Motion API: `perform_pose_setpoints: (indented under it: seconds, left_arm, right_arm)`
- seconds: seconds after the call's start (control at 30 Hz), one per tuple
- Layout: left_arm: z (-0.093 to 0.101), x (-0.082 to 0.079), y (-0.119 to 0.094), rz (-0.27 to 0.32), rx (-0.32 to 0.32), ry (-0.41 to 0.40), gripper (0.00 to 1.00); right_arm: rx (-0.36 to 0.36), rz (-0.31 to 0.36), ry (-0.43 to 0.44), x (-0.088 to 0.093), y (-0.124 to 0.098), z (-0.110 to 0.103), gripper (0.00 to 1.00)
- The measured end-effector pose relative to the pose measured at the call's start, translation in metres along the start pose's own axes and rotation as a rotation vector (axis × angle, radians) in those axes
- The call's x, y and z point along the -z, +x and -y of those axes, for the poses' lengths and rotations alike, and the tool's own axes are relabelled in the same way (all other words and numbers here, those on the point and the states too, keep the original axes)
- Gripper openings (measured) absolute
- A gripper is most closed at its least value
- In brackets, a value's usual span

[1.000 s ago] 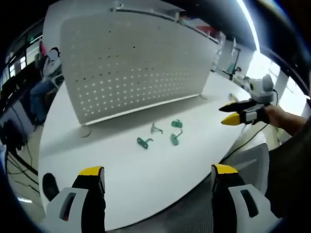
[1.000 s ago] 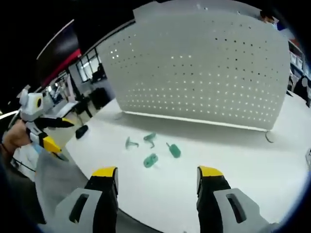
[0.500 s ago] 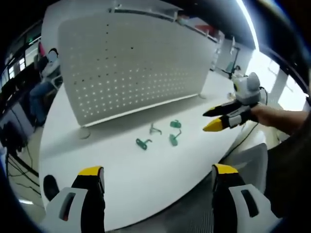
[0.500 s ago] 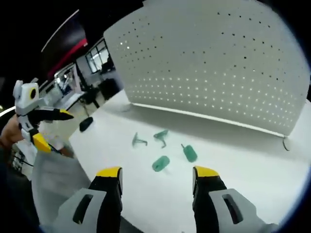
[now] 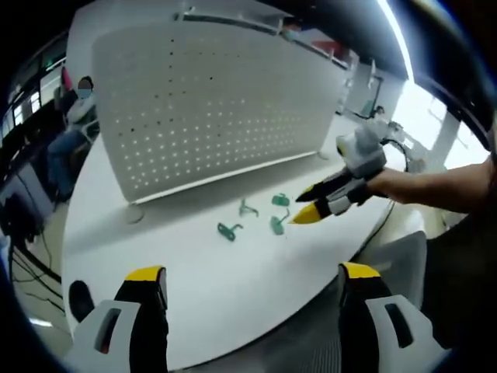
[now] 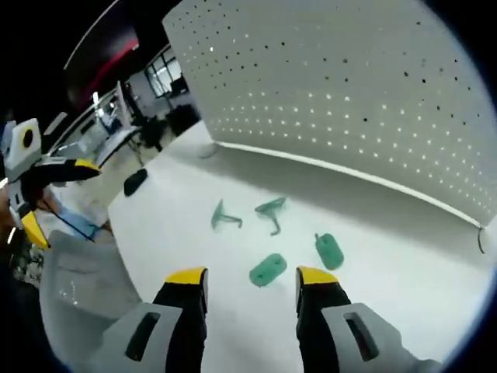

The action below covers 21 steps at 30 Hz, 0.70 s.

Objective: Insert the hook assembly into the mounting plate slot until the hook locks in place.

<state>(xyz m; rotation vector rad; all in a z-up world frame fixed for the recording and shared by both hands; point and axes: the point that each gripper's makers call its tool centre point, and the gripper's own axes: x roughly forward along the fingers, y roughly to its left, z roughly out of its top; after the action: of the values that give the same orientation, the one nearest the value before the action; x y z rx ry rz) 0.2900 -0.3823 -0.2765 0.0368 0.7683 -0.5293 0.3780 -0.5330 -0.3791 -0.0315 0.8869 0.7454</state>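
Two green hooks (image 5: 229,229) (image 5: 248,208) and two green oval plates (image 5: 281,200) (image 5: 278,225) lie on the white table (image 5: 194,272) in front of an upright white pegboard (image 5: 210,101). In the right gripper view the hooks (image 6: 224,217) (image 6: 272,208) lie beyond the plates (image 6: 329,250) (image 6: 269,270). My right gripper (image 6: 250,277) is open, low over the table, with the nearer plate just ahead of its jaws. It enters the left gripper view (image 5: 301,207) beside the plates. My left gripper (image 5: 252,273) is open, back at the table's edge, and empty.
A small black object (image 6: 136,181) lies on the table near the left gripper (image 6: 58,200). A grey chair (image 5: 396,256) stands at the table's edge. A person (image 5: 78,101) sits behind the pegboard's left end. Desks and windows fill the background.
My right gripper has moved in and down toward the green pieces, its jaws now slightly closer together. The left gripper has stayed where it was.
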Motion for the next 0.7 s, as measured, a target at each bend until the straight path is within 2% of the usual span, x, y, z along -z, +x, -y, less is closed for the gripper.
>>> perform_pose_setpoints:
  seconds: [0.07,0.23,0.33,0.43,0.7]
  left_arm:
    - [0.000,0.002,0.001,-0.006,0.002,-0.004,0.93]
    - [0.001,0.004,0.001,-0.011,0.005,-0.008,0.93]
    - [-0.001,0.005,0.001,-0.013,0.002,-0.007,0.92]
    - [-0.003,0.006,0.000,-0.014,-0.002,-0.014,0.92]
    - [-0.005,0.011,0.002,-0.027,-0.003,-0.024,0.92]
  right_arm:
    - [-0.011,-0.039,0.023,0.006,0.008,-0.002,0.40]
    - [0.001,-0.075,0.029,0.015,0.022,0.003,0.37]
    - [-0.005,-0.104,0.069,0.021,0.028,0.008,0.33]
    - [-0.009,-0.102,0.123,0.020,0.031,0.011,0.30]
    - [-0.021,-0.112,0.179,0.015,0.035,0.013,0.26]
